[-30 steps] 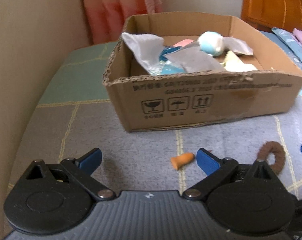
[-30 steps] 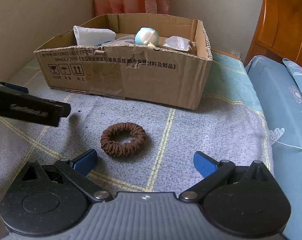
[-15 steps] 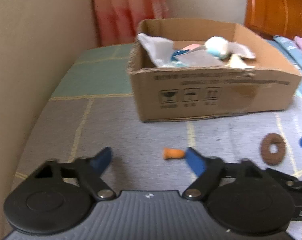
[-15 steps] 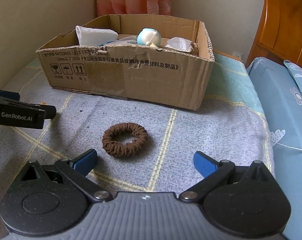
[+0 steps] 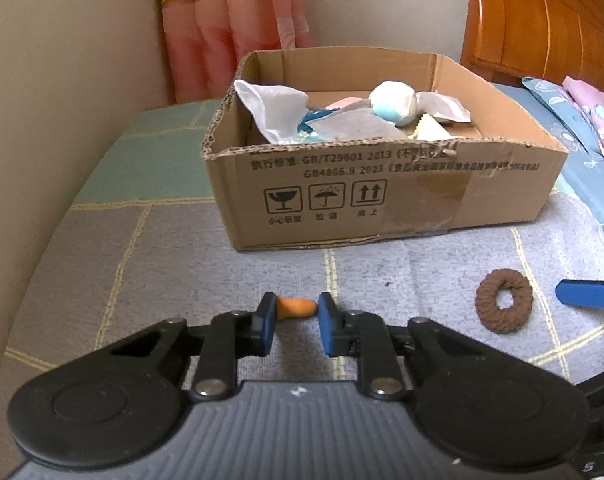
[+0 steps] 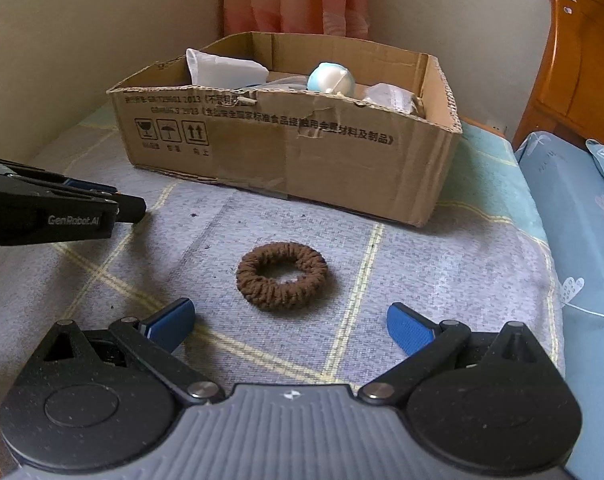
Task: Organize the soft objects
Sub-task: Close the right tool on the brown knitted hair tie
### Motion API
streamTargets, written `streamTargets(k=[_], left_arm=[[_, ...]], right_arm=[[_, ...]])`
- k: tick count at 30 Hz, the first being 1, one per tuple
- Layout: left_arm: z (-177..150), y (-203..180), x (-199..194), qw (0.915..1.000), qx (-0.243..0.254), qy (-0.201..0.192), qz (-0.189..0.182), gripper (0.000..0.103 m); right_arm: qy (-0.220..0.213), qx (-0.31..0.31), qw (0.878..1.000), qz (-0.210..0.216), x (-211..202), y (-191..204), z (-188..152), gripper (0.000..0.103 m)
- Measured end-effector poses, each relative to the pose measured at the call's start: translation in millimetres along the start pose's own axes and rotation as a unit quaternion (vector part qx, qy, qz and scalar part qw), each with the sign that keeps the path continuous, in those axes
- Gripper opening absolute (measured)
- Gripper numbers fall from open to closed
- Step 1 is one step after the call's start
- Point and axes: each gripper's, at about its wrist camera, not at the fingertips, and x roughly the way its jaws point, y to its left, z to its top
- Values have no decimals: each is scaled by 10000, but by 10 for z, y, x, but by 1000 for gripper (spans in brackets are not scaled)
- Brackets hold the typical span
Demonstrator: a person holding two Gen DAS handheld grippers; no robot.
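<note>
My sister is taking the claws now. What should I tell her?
Left claw: pinched on the orange earplug, which looks to be on the blanket still.
Right claw: open, empty, right before the brown scrunchie.
Box: already holds several soft things.
Left to do: lift the earplug into the box, then grab the scrunchie and put it in too.
</note>
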Motion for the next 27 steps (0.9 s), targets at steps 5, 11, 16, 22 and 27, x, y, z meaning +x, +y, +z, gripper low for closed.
streamTargets(k=[5, 11, 16, 22, 27], left_arm=[[-2, 26, 2, 10000, -64, -2, -64, 21], [-7, 44, 5, 9999, -95, -2, -99, 21], [-11, 50, 4, 9999, -113, -9, -115, 21], [-21, 57, -5, 9998, -97, -17, -145, 21], [-21, 53, -10, 9999, -31, -4, -156, 21]], right_arm=[[-53, -194, 9996, 177, 29, 21, 14, 103], [-167, -557, 9970, 517, 104, 50, 59, 103], [-198, -745, 9945, 709, 108, 92, 98, 96], [-253, -706, 9950, 664, 72, 104, 131, 75], [-223, -630, 9964, 531, 30, 77, 155, 52]])
